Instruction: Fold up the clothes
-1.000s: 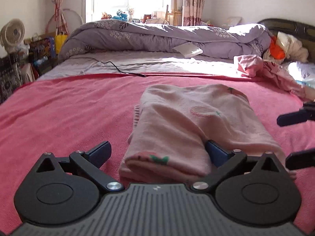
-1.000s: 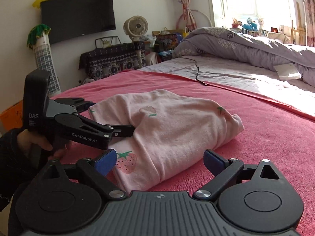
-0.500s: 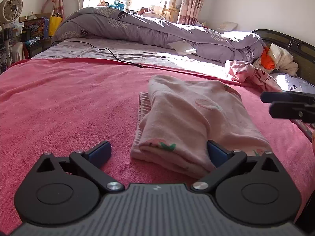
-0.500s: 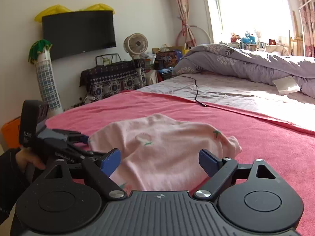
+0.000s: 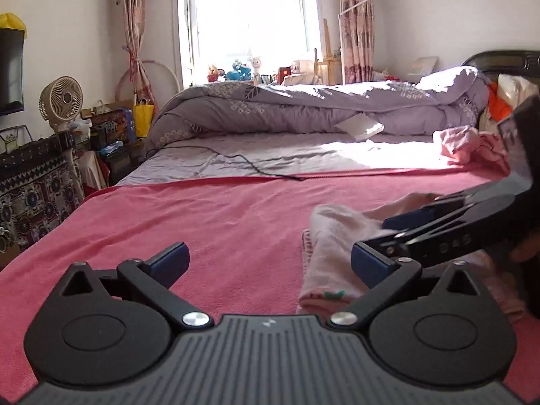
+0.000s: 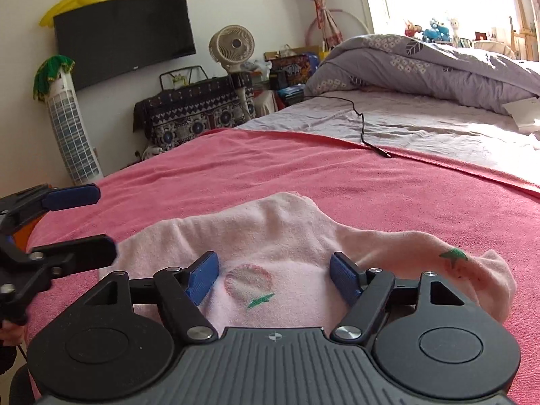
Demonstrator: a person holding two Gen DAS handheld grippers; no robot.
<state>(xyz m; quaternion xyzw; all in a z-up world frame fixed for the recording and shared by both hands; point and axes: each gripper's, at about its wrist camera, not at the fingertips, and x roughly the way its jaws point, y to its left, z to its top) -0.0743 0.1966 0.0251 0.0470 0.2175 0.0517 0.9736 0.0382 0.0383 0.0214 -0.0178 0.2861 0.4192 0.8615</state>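
Both grippers tilted downward, jaws apart

The left gripper (image 5: 270, 265) gapes wide with nothing between its pads. The right gripper (image 6: 275, 278) has just been closing, its pads (image 6: 344, 278) spread over pink cloth without pressing it.

Lived-in home bedroom. Wide bed under a pink terry blanket (image 5: 202, 216), rumpled lilac flower-print duvet (image 5: 303, 108) heaped behind it. Dark carved headboard (image 5: 499, 60) at right. Sunlit window (image 5: 253, 23) with pink patterned curtains (image 5: 354, 23); plush toys (image 5: 239, 71) on the sill. Black wall-mounted television (image 6: 125, 37), cream pedestal fan (image 6: 233, 44), white tower fan (image 6: 72, 135).
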